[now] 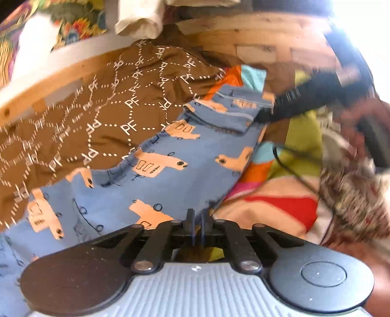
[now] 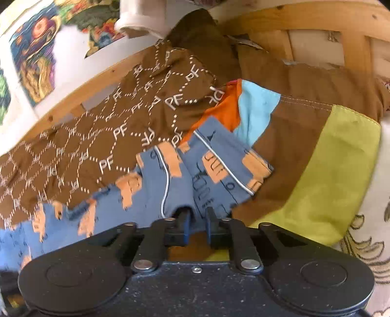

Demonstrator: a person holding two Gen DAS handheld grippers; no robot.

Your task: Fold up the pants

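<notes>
The blue pants [image 1: 136, 180] with a peach animal print lie stretched across a patchwork cover. My left gripper [image 1: 198, 217] is shut on the near edge of the pants. In the left wrist view the other gripper's dark body [image 1: 304, 97] reaches to the pants' far folded end. In the right wrist view my right gripper [image 2: 197, 217] is closed on the folded hem end of the pants [image 2: 214, 168], with blue fabric between its fingers.
A brown cloth with white "PF" print [image 1: 85, 117] [image 2: 109, 136] overlaps the pants on the left. The patchwork cover [image 2: 336, 170] [image 1: 280, 190] lies underneath. A wooden frame [image 2: 316, 22] [image 1: 256, 31] runs behind. A fuzzy speckled fabric [image 1: 351, 190] is at right.
</notes>
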